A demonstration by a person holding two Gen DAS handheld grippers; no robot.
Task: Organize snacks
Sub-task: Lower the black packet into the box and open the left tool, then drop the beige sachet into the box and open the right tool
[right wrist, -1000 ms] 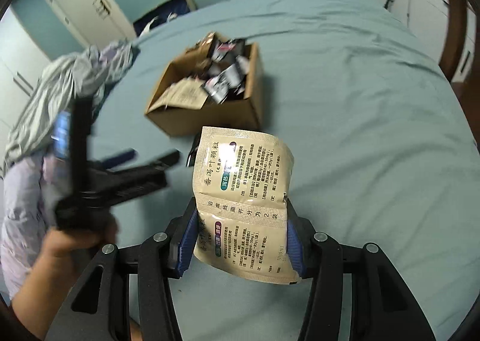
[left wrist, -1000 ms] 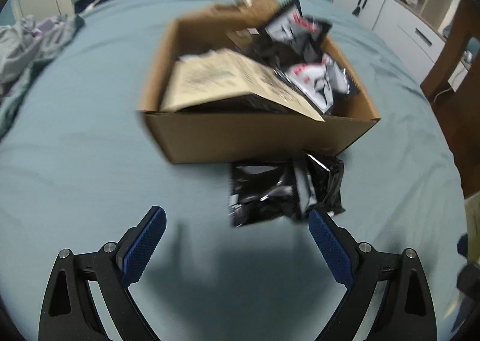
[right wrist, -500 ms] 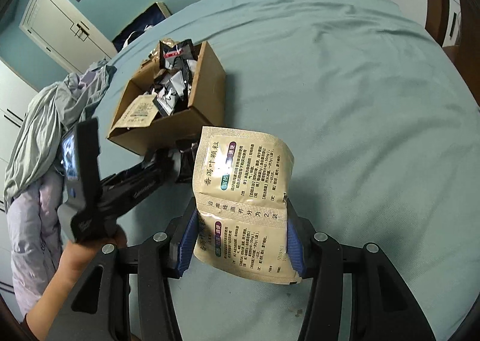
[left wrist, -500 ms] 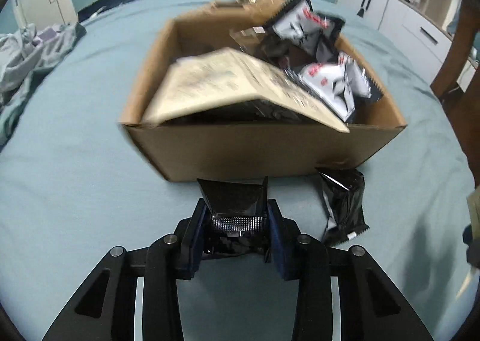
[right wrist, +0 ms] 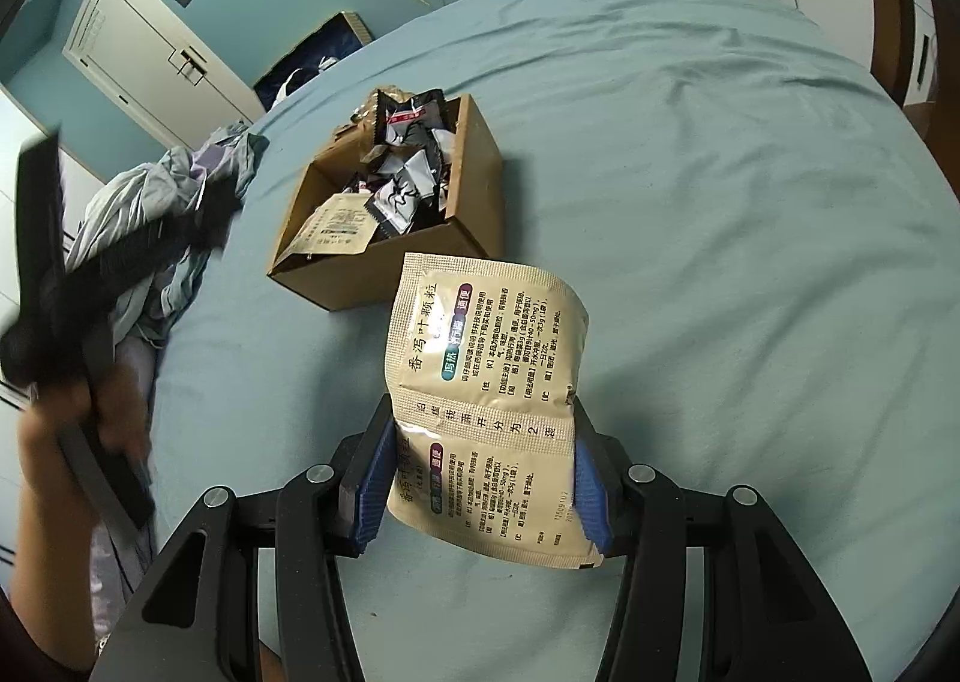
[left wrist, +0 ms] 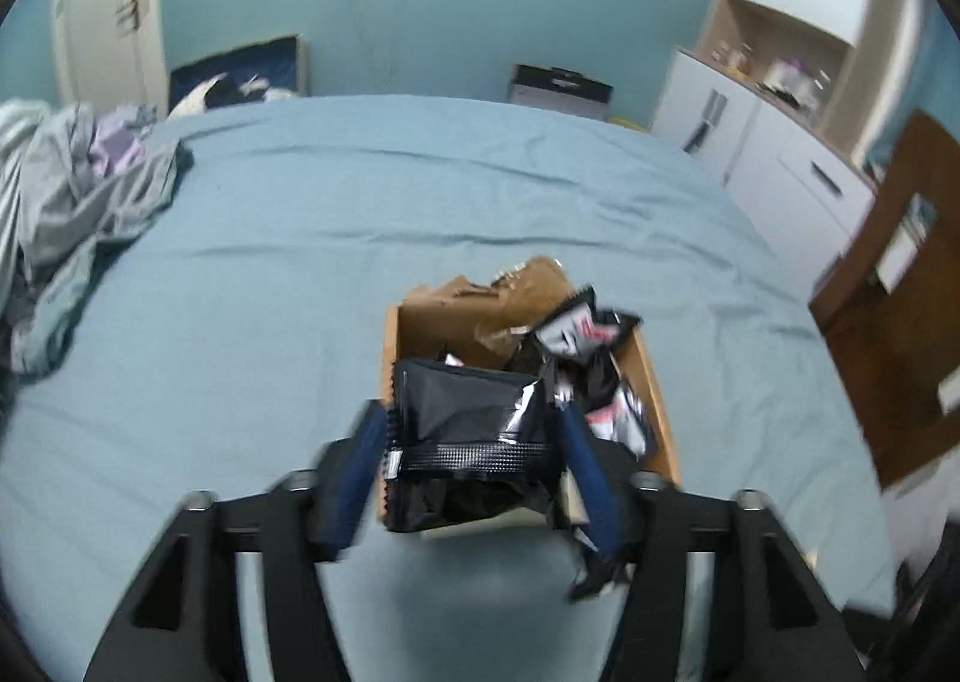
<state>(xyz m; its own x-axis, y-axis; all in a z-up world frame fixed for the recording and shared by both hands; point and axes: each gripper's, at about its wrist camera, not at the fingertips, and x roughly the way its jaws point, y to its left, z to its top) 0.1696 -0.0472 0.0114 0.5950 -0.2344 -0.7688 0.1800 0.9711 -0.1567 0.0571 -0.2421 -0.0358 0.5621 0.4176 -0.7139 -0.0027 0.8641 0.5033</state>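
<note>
My left gripper (left wrist: 471, 457) is shut on a black snack packet (left wrist: 468, 430) and holds it up in front of the open cardboard box (left wrist: 651, 382). The box holds several black-and-white snack packets (left wrist: 579, 331). Another black packet (left wrist: 591, 562) lies on the bed at the box's near right corner. My right gripper (right wrist: 483, 493) is shut on a beige sachet (right wrist: 486, 376) with printed text, held above the bed near the box (right wrist: 474, 166). The left gripper (right wrist: 72, 274) shows blurred at the left of the right wrist view.
Everything sits on a blue-green bed sheet (left wrist: 420, 190). A crumpled grey blanket (left wrist: 66, 202) lies at the left. White cabinets (left wrist: 780, 142) and a brown wooden piece (left wrist: 894, 292) stand at the right. A white door (right wrist: 156, 58) is at the back left.
My left gripper closed on the black packet lying before the box and lifted it upward. My right gripper kept the beige sachet and shifted slightly.
</note>
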